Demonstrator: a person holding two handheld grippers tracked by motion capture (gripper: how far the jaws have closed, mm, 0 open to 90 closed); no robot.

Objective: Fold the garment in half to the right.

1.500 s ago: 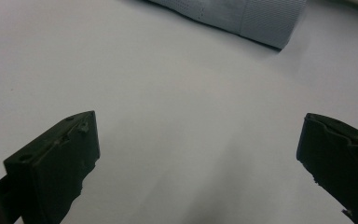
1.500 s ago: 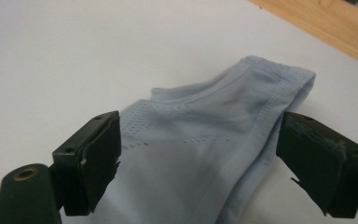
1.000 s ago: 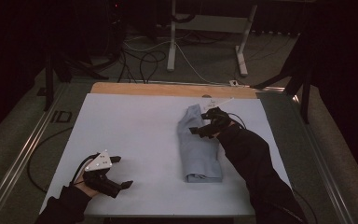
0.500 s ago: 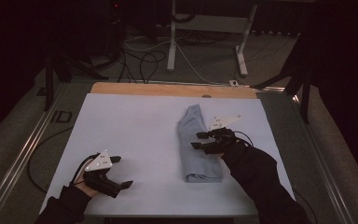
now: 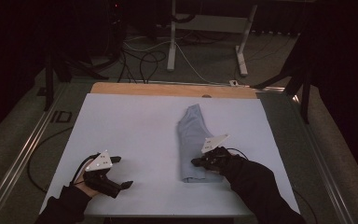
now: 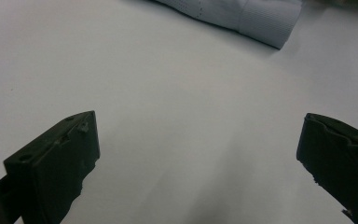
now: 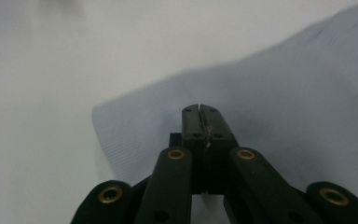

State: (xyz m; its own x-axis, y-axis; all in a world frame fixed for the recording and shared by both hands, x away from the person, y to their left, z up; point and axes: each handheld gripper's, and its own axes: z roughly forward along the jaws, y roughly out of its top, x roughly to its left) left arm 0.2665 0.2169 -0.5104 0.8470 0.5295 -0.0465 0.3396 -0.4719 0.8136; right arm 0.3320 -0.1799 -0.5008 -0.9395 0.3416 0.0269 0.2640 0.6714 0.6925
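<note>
The bench (image 5: 135,135) has a smooth matt white top, looks like paper or laminate, with a strip of bare pale wood (image 5: 168,89) along its far edge. Lying on that white top is a folded pale blue cloth (image 5: 193,140), soft and matt, with a fine ribbed knit you can see up close in the right gripper view. The right hand-held gripper (image 7: 199,110), over the cloth, is matt black plastic with brass-coloured rivets (image 7: 175,154). The left hand-held gripper (image 6: 200,154), off to the cloth's left, has the same dull black plastic, a bit scuffed and chipped at the tips. Both carry a flat pale grey plate (image 5: 214,142) on top.
</note>
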